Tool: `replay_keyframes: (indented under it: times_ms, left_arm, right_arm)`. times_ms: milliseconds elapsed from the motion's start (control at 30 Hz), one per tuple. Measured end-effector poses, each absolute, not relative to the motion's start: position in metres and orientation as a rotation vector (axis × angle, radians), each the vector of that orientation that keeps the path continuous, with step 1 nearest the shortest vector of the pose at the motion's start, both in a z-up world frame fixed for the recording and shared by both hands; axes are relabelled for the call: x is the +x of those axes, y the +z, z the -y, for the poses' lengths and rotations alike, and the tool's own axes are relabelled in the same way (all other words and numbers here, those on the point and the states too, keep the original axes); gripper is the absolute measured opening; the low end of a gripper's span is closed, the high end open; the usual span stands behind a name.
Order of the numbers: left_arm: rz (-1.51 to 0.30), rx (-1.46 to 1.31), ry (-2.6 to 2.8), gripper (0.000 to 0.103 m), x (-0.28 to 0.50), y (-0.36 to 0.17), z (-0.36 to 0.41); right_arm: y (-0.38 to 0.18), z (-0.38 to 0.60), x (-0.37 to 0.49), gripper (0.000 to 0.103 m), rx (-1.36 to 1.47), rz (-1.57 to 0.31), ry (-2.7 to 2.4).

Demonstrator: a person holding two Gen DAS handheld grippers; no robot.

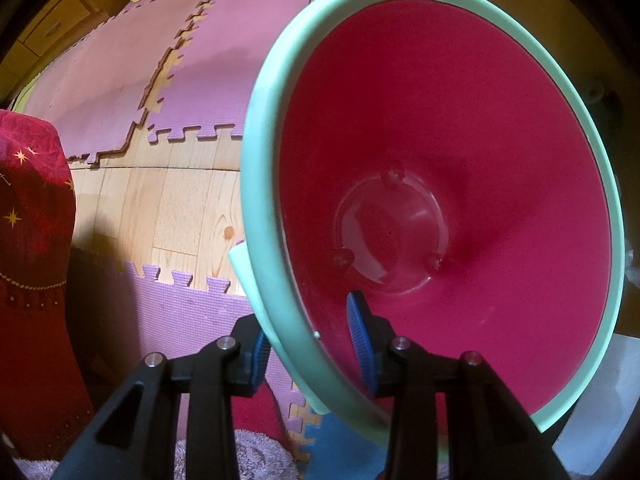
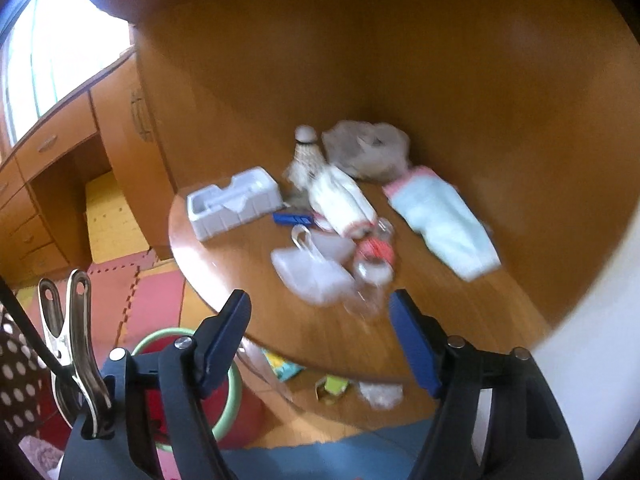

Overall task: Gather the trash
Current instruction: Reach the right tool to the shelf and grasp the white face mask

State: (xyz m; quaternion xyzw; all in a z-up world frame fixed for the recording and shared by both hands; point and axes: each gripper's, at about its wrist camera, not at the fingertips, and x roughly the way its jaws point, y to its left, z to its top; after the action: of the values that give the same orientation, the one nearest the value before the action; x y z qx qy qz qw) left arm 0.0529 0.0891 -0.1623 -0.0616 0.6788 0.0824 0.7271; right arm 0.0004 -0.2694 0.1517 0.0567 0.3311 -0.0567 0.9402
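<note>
The left gripper (image 1: 316,354) points down and is clamped on the rim of a trash bin (image 1: 440,140), a red pail with a mint-green lip. One blue pad (image 1: 360,332) sits inside the bin wall and the other outside it, so the rim runs right between them. The bin's mouth fills the space ahead and to the right of this gripper; its red inside looks bare down to the glossy bottom. Left of the gripper lie purple and pink foam floor mats (image 1: 192,92) over wooden flooring, and a red cloth with gold stars (image 1: 32,240) hangs at the far left.

The right gripper (image 2: 320,344) stands wide with nothing between its blue pads. Just ahead of it, on a round wooden surface (image 2: 224,272), lies the trash, blurred: a crumpled clear plastic bag (image 2: 312,268) nearest the fingertips, a red-and-clear wrapper (image 2: 374,256) beside it, a white tray (image 2: 232,200) further off to the left, a white-and-red packet (image 2: 344,200) beyond, a pale blue cloth (image 2: 444,220) to the right, and a grey bag (image 2: 368,148) at the back. Below the left finger the bin's green rim shows.
</note>
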Motion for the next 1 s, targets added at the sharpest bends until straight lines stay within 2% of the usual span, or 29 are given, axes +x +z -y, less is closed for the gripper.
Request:
replay_keyframes:
  times_ms: [500, 600, 867, 1000]
  left_arm:
    - [-1.497, -0.133, 0.175, 0.038, 0.055, -0.162, -0.089]
    - [-1.501, -0.134, 0.173, 0.038, 0.056, -0.162, -0.09]
    - [-1.495, -0.117, 0.164, 0.037, 0.056, -0.163, -0.091]
    - [-1.498, -0.129, 0.167, 0.036, 0.056, -0.162, -0.094]
  right_arm:
    - [0.122, 0.263, 0.069, 0.055, 0.015, -0.779, -0.138]
    - [0.117, 0.265, 0.074, 0.048, 0.014, -0.802, -0.143]
    - [0.109, 0.263, 0.082, 0.023, 0.01, -0.84, -0.141]
    - [0.109, 0.261, 0.081, 0.017, -0.002, -0.833, -0.144]
